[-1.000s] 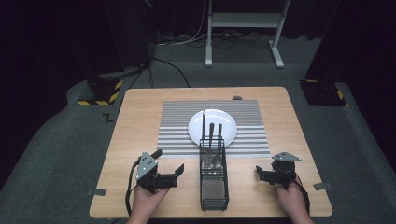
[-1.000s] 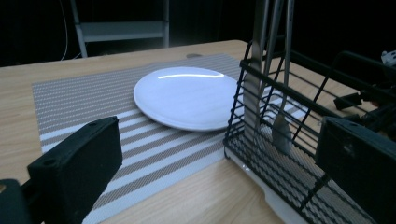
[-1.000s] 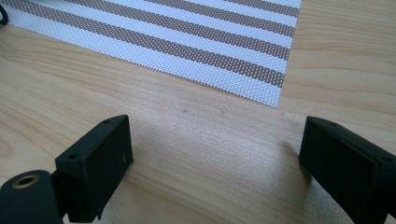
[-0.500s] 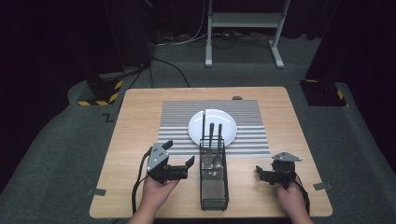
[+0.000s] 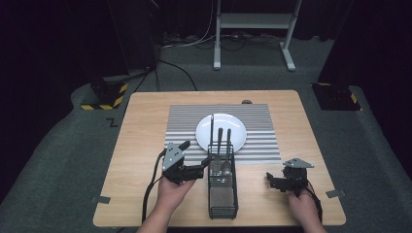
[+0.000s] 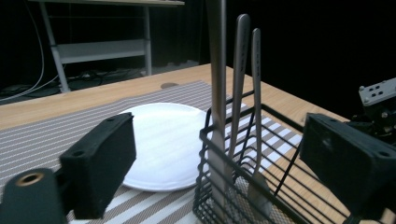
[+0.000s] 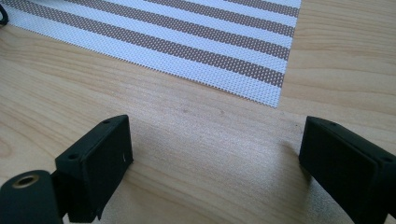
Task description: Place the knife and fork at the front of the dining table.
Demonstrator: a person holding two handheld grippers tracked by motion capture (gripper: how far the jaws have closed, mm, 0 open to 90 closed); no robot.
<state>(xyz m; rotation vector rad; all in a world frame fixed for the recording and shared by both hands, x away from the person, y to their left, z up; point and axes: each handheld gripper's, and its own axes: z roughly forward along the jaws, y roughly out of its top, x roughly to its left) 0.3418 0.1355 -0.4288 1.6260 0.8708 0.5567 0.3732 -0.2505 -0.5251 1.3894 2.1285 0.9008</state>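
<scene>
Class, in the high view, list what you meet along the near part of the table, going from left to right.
Left claw → black wire basket holding cutlery → right claw.

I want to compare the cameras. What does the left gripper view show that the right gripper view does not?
The left gripper view alone shows the white plate, the black wire basket and three upright utensil handles between its open jaws. The right gripper view alone shows bare wooden table between its open jaws. Both share the striped placemat.
</scene>
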